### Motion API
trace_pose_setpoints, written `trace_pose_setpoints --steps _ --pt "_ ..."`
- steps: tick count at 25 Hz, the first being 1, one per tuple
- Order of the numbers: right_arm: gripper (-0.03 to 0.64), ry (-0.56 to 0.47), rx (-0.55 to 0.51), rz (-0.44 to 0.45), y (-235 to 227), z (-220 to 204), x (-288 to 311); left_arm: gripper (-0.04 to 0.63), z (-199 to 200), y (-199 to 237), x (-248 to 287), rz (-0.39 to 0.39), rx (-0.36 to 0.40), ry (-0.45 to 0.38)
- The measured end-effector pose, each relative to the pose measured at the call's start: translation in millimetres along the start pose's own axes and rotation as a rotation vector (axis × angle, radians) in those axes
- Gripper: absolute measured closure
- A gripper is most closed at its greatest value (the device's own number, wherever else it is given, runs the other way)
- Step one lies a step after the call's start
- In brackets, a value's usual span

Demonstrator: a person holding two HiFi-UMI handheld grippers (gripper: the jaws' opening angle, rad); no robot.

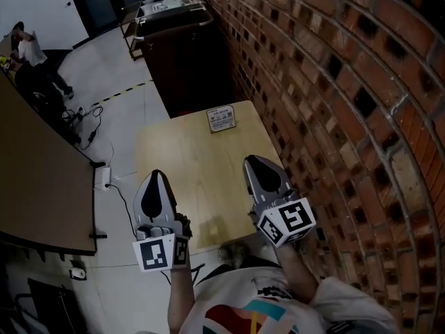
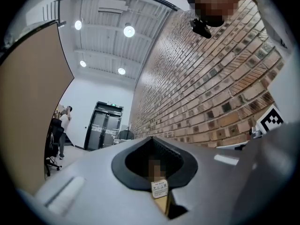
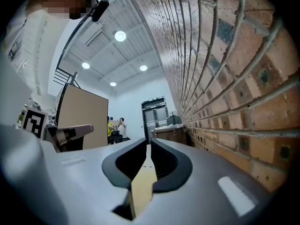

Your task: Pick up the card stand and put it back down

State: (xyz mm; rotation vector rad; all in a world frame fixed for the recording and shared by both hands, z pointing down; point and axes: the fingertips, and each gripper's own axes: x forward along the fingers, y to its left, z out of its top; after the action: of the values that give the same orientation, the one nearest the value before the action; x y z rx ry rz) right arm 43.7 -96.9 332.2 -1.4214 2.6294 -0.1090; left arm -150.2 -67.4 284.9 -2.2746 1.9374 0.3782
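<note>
In the upper left of the head view a person stands far off on the pale floor, and below, along the left edge, there is a big brown partition. A white power strip lies on the floor just beside the left edge of the wooden surface. The left gripper is at the lower left of centre, over the near left edge of the surface. Its jaws are together and nothing is between them; its own view shows the two black pads meeting at the tip. The card stand is in the centre, a little to the right, on the far end of the surface, with its printed face to the camera. It is well apart from both grippers. In the left gripper view it shows small and low, through the gap under the closed jaws. Behind it, at the top, is a dark cabinet. The right gripper is at the lower right of centre, over the near right side of the surface. Its jaws are also closed on nothing, with only a thin slit between them. A brick wall fills the right side.
</note>
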Motion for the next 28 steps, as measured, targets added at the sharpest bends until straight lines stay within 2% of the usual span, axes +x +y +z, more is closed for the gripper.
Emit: trace_pose_setpoints --steps 5,8,9,11,12,13,14,17,21,25,28 --pt "0.614 -0.013 -0.054 0.004 -8 -4 29 0.591 -6 4 14 -0.013 0.008 0.007" --pt "0.617 -0.03 -0.121 -0.023 -33 3 82 0.591 -14 13 19 -0.004 0.0 0.024" --pt "0.594 -0.021 -0.132 -0.032 -44 2 107 0.591 -17 17 21 0.002 -0.001 0.03" --pt "0.384 0.025 -0.14 -0.077 -68 -11 158 0.591 -25 28 23 0.02 -0.008 0.045" --pt "0.206 0.069 -0.148 -0.111 -81 -24 183 0.591 -30 33 24 0.031 -0.013 0.054" --pt "0.079 0.129 -0.162 -0.142 -94 -43 204 0.591 -35 38 25 0.041 -0.017 0.065" --pt "0.04 0.201 -0.176 -0.165 -105 -65 223 0.591 -40 43 25 0.05 -0.019 0.078" --pt "0.04 0.394 -0.143 -0.188 -130 -136 259 0.591 -55 60 24 0.08 -0.009 0.127" --pt "0.04 0.534 -0.06 -0.23 -155 -208 283 0.591 -81 84 22 0.138 -0.005 0.209" --pt "0.04 0.584 -0.006 -0.279 -184 -241 297 0.591 -105 92 28 0.152 -0.013 0.247" --pt "0.04 0.614 0.03 -0.259 -188 -257 304 0.591 -117 89 31 0.145 -0.015 0.265"
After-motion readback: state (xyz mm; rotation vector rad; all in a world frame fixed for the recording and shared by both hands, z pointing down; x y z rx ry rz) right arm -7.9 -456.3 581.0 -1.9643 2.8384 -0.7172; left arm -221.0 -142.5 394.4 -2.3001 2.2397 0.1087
